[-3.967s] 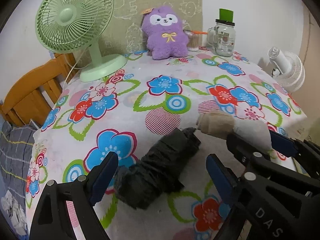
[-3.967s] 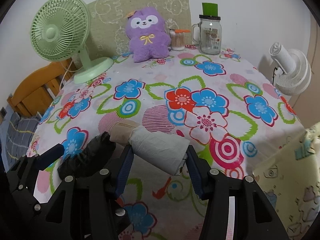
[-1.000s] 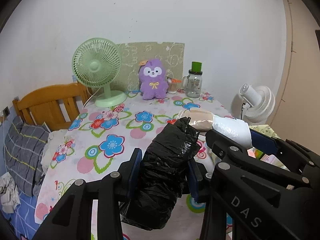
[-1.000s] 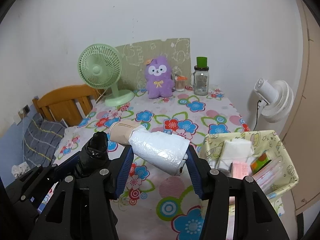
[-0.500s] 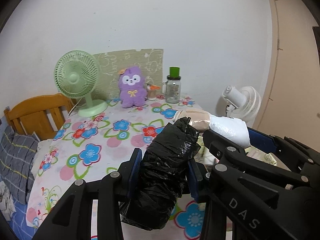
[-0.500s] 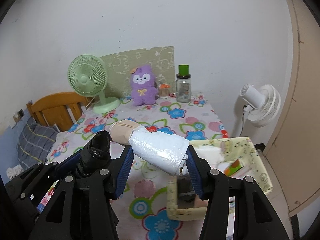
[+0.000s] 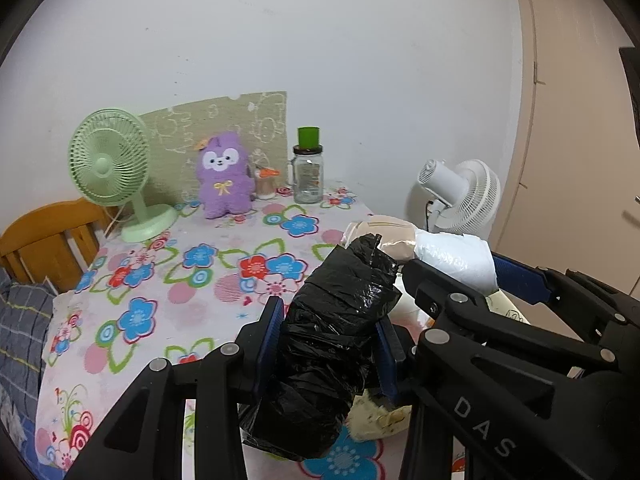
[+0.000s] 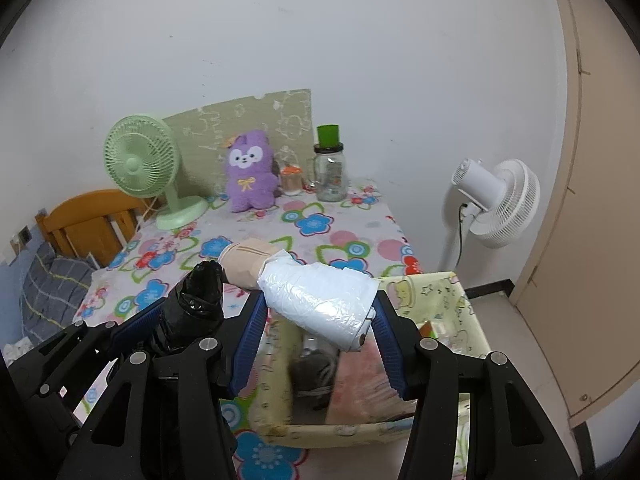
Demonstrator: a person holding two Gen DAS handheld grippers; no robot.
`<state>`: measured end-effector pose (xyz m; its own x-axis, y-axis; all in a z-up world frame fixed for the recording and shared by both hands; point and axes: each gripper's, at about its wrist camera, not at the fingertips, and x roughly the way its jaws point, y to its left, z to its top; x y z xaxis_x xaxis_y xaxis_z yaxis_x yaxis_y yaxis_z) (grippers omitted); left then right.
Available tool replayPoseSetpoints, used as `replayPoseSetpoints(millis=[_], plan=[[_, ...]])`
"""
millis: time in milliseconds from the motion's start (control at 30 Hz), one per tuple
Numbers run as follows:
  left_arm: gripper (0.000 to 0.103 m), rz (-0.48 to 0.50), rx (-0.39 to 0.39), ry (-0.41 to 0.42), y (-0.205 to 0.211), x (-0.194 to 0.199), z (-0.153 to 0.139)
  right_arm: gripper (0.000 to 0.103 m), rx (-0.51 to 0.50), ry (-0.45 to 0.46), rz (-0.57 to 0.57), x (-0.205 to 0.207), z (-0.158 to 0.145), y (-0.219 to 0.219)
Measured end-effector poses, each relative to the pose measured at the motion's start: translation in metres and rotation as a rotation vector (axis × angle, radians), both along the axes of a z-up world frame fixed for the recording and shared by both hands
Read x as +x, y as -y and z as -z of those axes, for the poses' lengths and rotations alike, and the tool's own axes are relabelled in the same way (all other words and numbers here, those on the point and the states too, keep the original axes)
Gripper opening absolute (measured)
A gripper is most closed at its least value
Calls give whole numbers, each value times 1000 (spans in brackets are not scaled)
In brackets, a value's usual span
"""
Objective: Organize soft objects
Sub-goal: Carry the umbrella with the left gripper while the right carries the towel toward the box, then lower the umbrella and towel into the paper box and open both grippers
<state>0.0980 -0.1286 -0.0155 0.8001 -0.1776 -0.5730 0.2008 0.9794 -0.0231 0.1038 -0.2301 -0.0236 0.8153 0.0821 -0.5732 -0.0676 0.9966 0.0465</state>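
Note:
My left gripper [image 7: 328, 344] is shut on a black plastic-wrapped roll [image 7: 332, 340] and holds it in the air over the table's front right part. My right gripper [image 8: 318, 320] is shut on a white plastic-wrapped roll with a beige end [image 8: 320, 300], held above a pale yellow fabric basket [image 8: 460, 300]. The black roll also shows in the right wrist view [image 8: 192, 308], and the white roll in the left wrist view [image 7: 448, 256]. The basket holds a pink pack [image 8: 364, 380] and a dark item [image 8: 312, 368].
On the flowered tablecloth [image 7: 180, 280] at the back stand a green desk fan [image 7: 112, 168], a purple plush toy [image 7: 224, 184] and a glass jar with a green lid [image 7: 308, 172]. A white floor fan [image 8: 496, 200] stands right; a wooden chair [image 7: 44, 240] left.
Both grippers have lifted the rolls off the table and carried them back and to the right. The basket has come into place under the right gripper's roll.

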Motion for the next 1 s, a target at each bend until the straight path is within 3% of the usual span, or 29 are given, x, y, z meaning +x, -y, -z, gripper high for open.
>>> replayPoseSetpoints(millis=[567,800,1000], plan=[[44,84,42,-110,54,36,37,58,23,-111,66,37,43,50],[44,91,61,-146,66,46,47,75,44,-146,88,49,57,65],[44,114,59,-156,77,52,47,81,39,-140,122,51,54,78]])
